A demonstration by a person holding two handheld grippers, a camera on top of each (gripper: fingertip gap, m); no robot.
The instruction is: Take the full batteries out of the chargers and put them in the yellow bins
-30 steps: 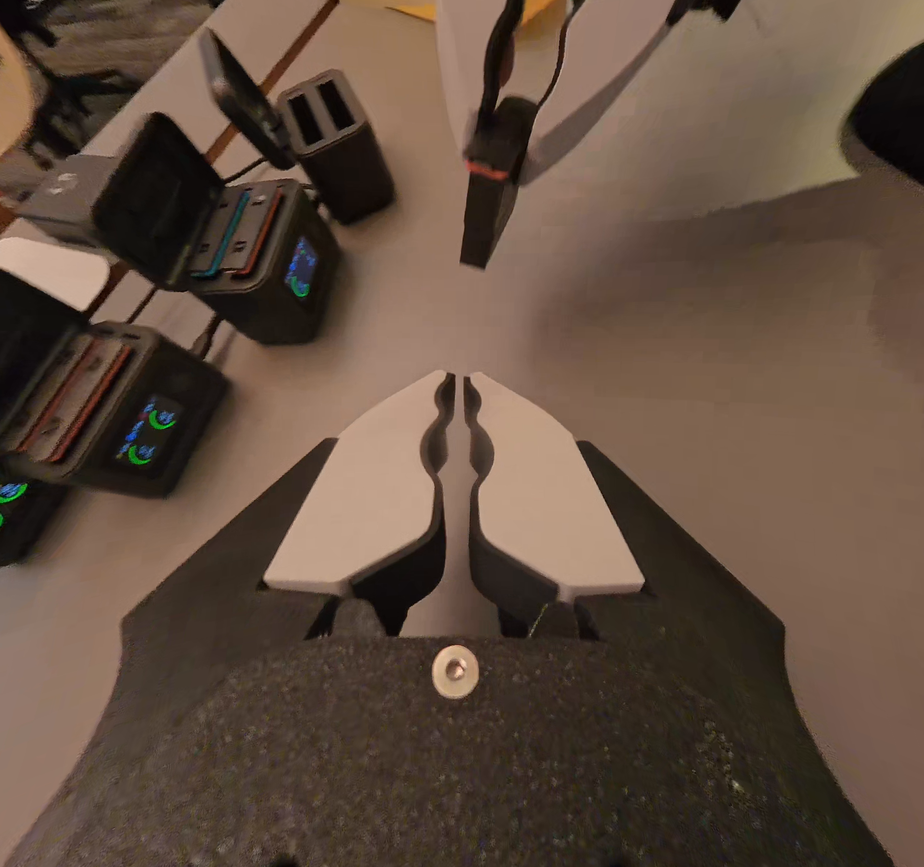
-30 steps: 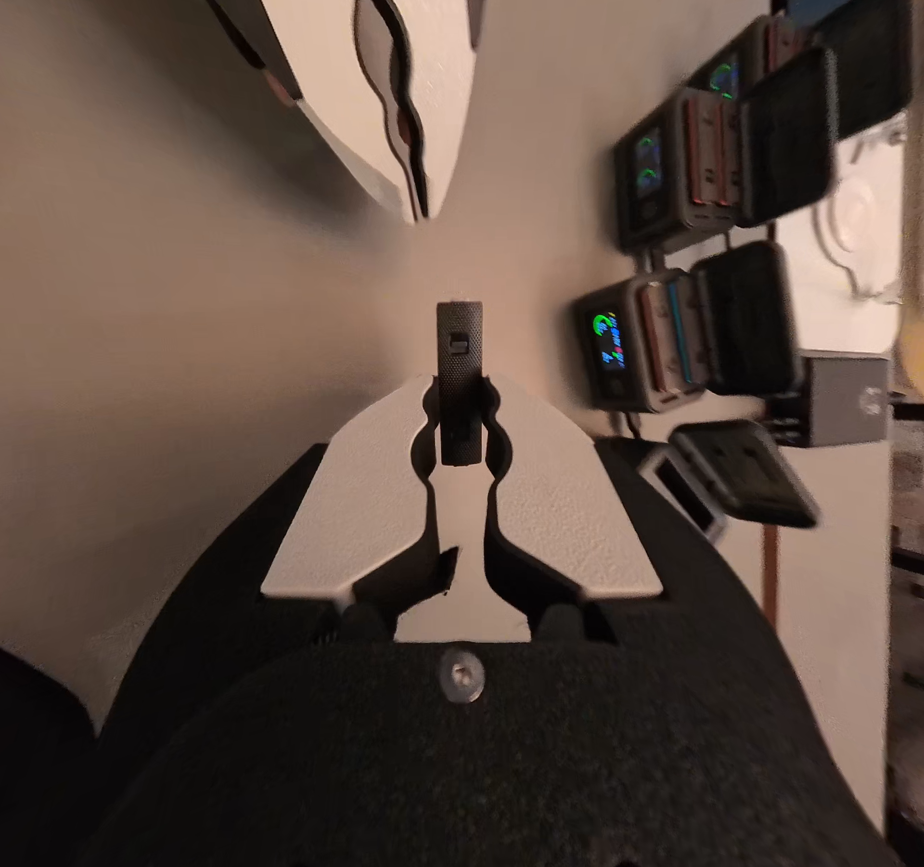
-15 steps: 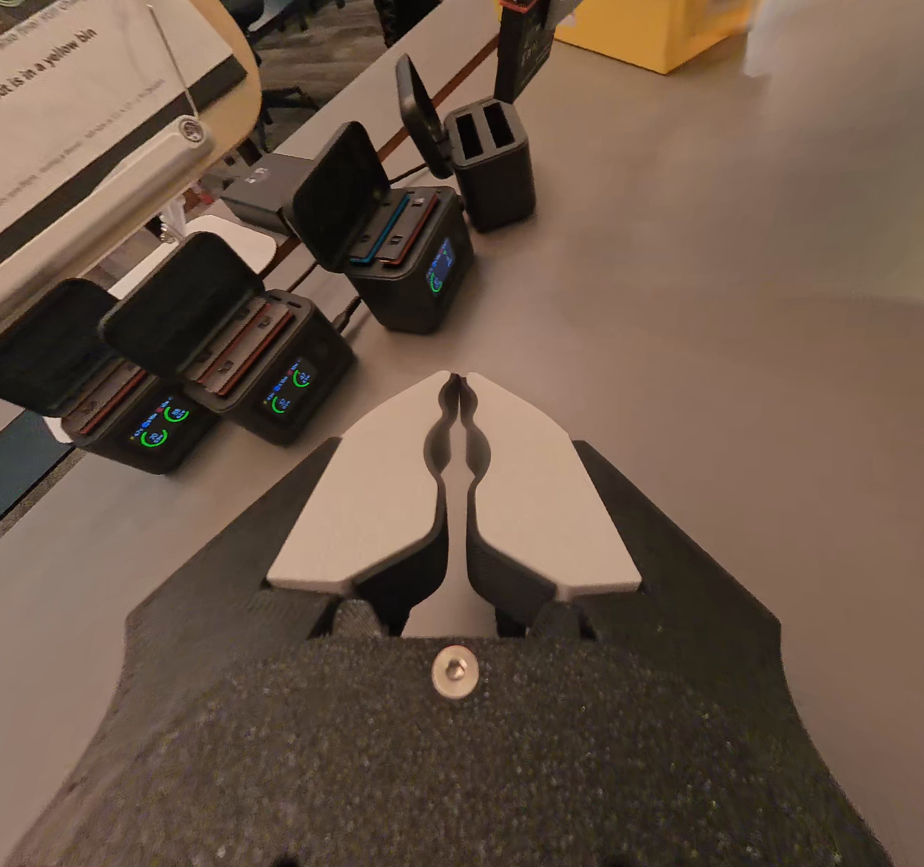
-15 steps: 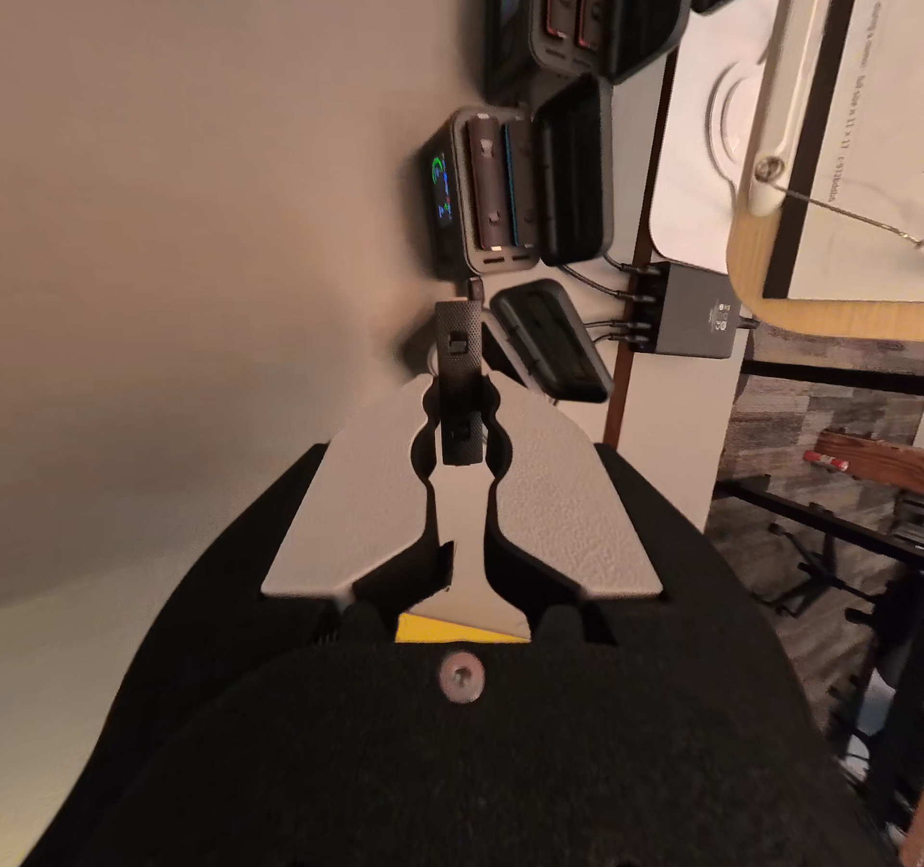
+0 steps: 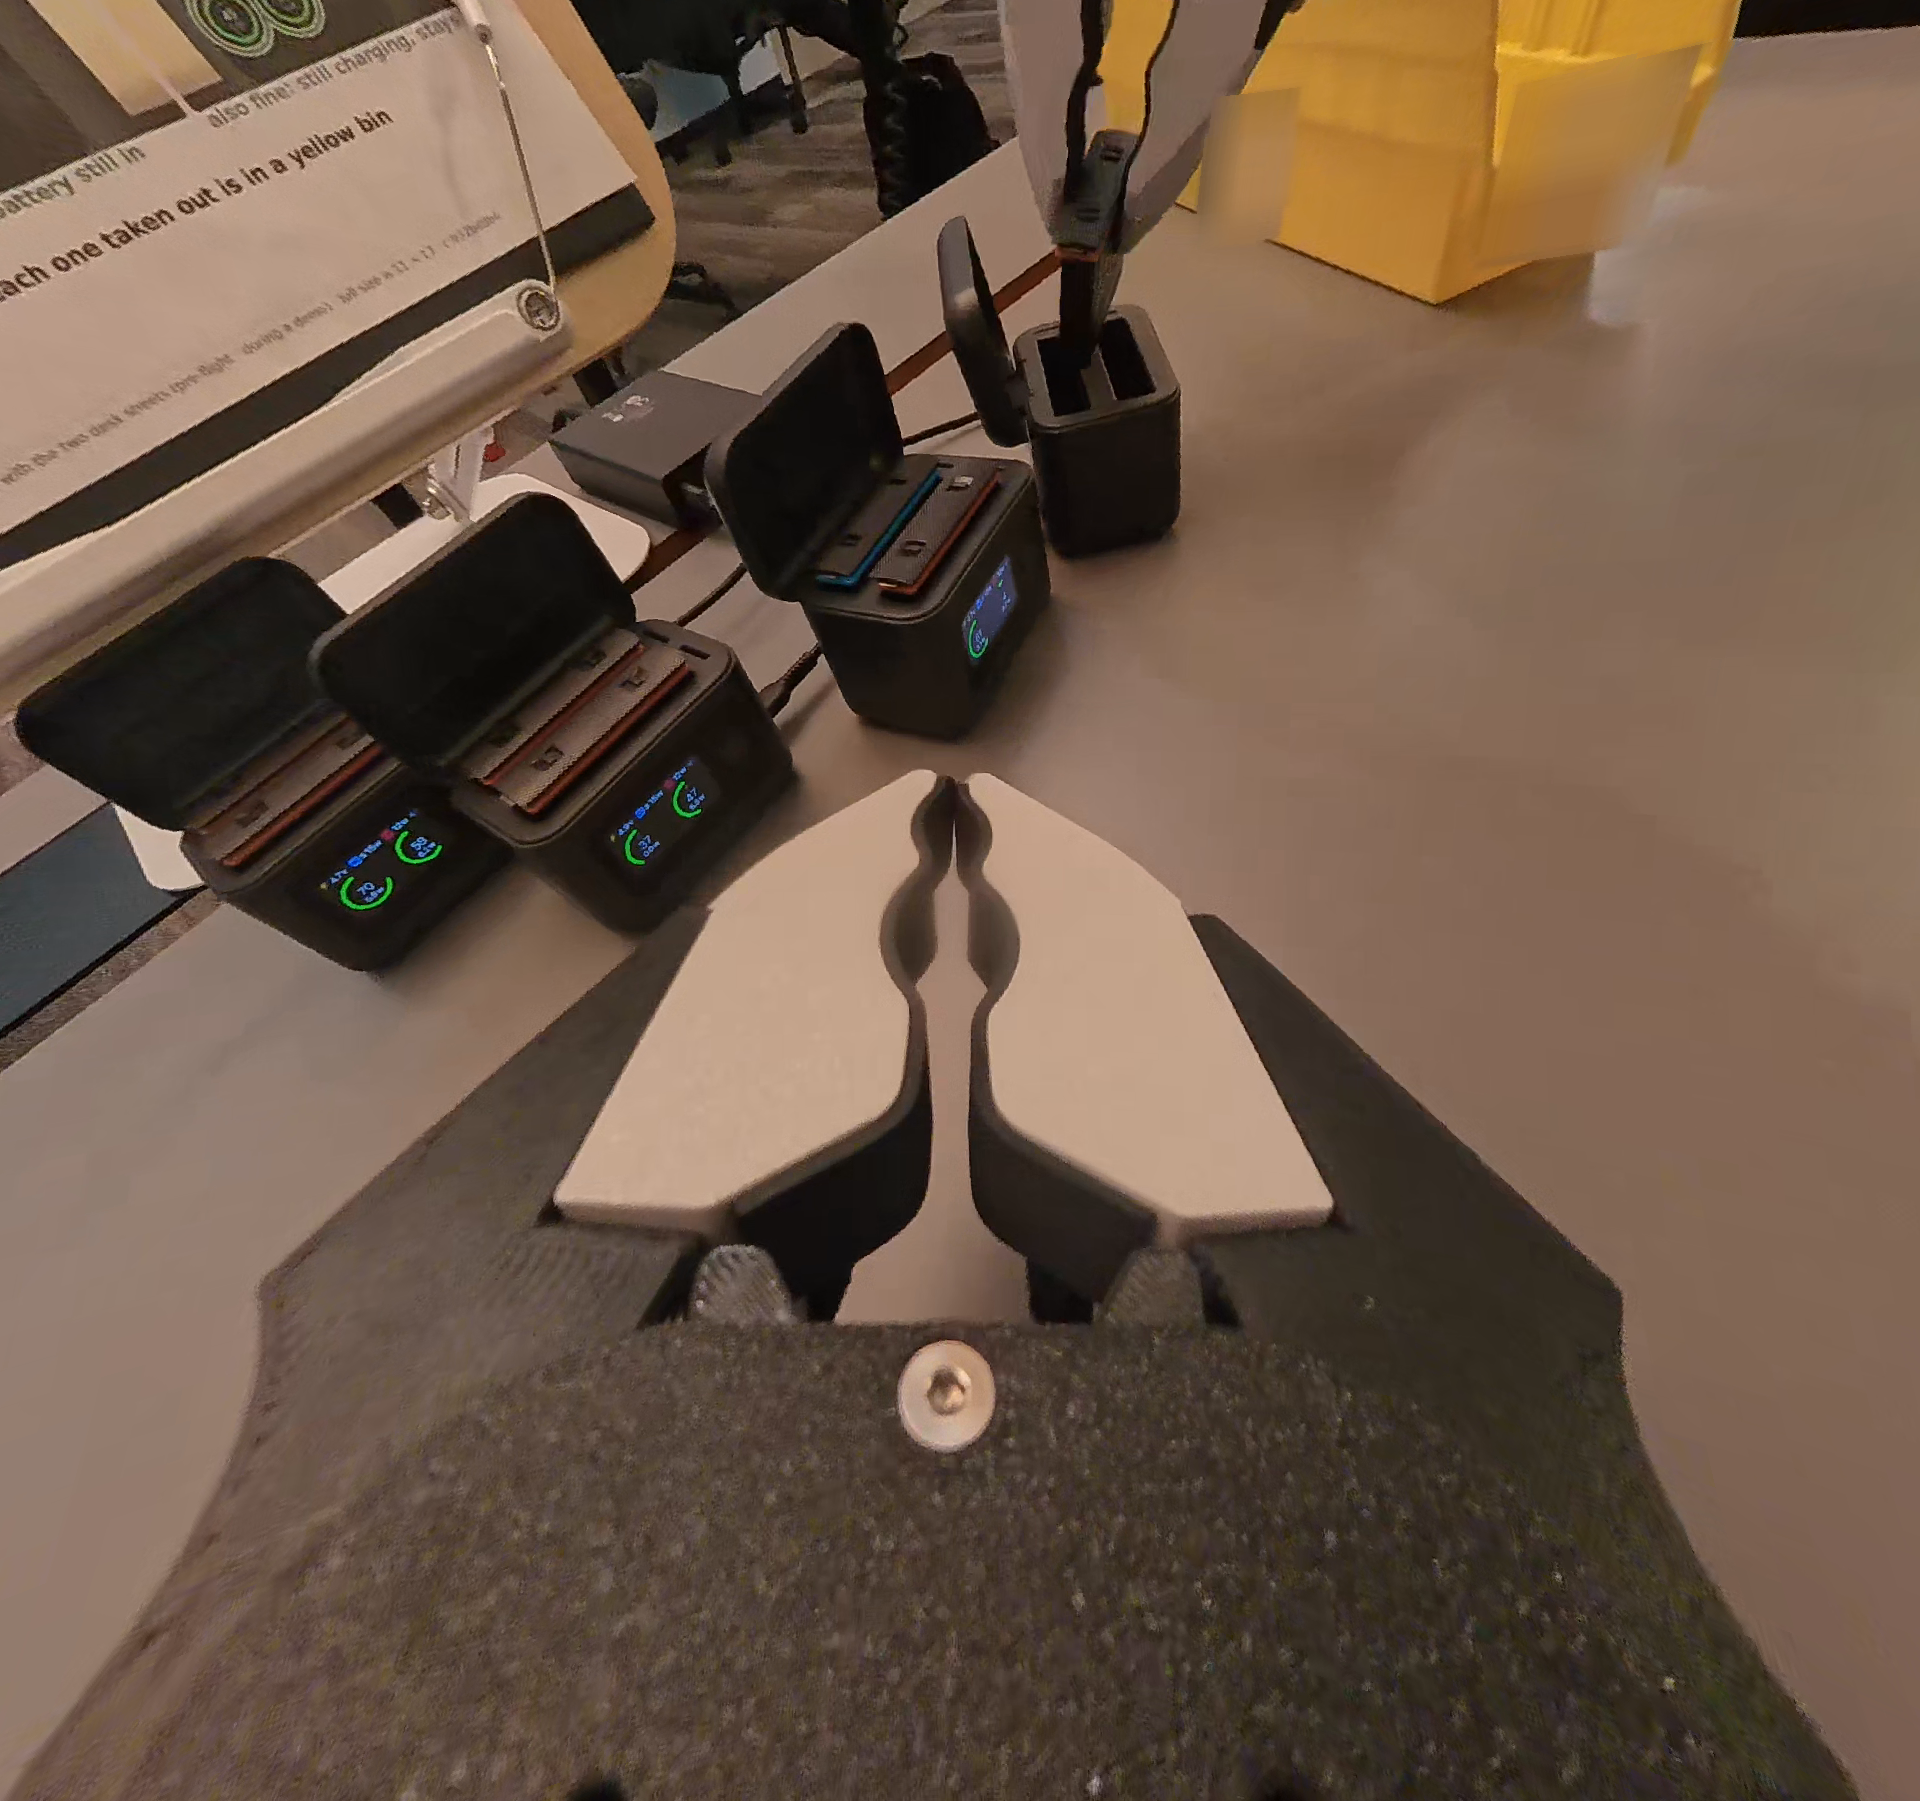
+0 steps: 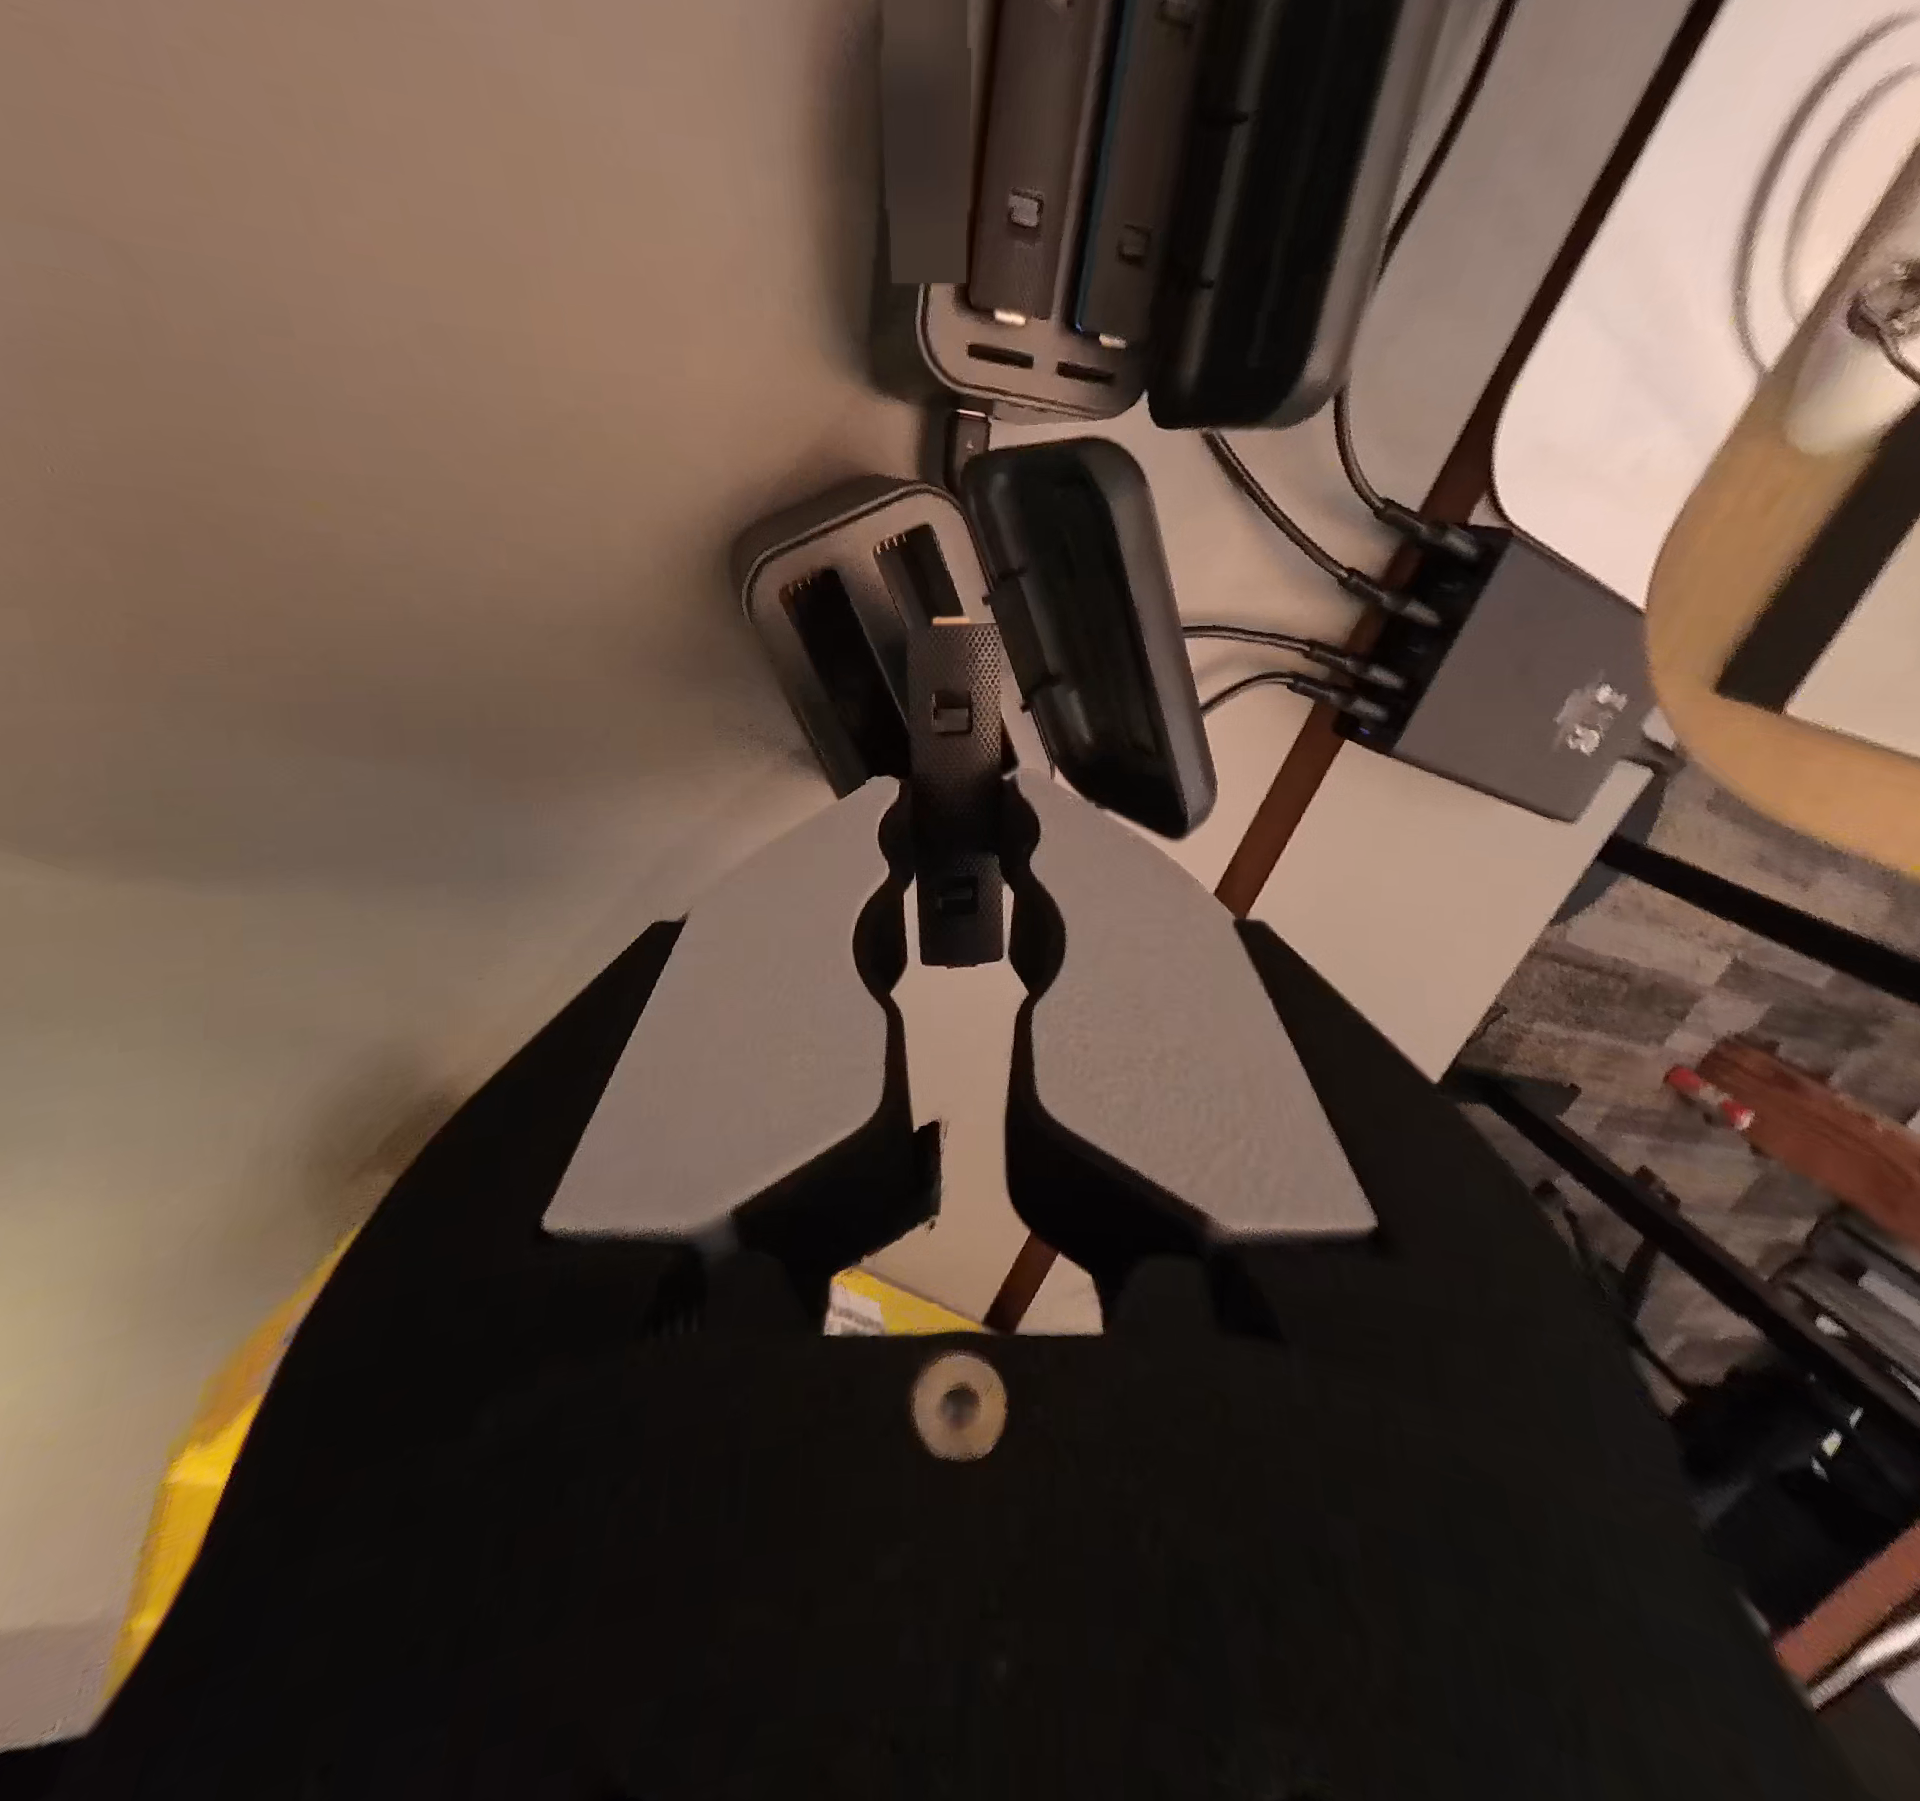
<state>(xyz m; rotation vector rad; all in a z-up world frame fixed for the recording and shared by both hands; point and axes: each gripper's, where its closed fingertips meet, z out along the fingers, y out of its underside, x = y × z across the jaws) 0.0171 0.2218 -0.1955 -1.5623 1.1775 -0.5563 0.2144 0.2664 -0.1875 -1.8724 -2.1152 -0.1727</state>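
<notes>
My right gripper (image 6: 956,795) is shut on a black battery (image 6: 951,712) and holds it end-first at the slots of an open, empty charger (image 6: 831,629). The left wrist view shows that gripper (image 5: 1091,234) and the battery (image 5: 1081,297), whose lower end is at the mouth of that charger (image 5: 1107,442), farthest in a row. Three more open chargers hold batteries, with lit screens: one (image 5: 925,608), one (image 5: 613,775), one (image 5: 312,847). A yellow bin (image 5: 1455,89) stands behind. My left gripper (image 5: 951,795) is shut and empty, low over the table in front of the row.
A printed sheet on a wooden board (image 5: 260,141) leans behind the chargers. A grey power hub (image 6: 1538,671) with cables sits at the table's back edge, also in the left wrist view (image 5: 634,442). Another charger with two batteries (image 6: 1039,141) lies past the empty one. Spacing between my two grippers at the tips: around 20 centimetres. Between my right fingertips and the grey power hub (image 6: 1538,671) there is roughly 20 centimetres. Look for it in the left wrist view (image 5: 662,424) too.
My right gripper has carried the battery from mid-table to the empty charger's slots. My left gripper has pulled back and tilted up, still shut, so the whole charger row shows.
</notes>
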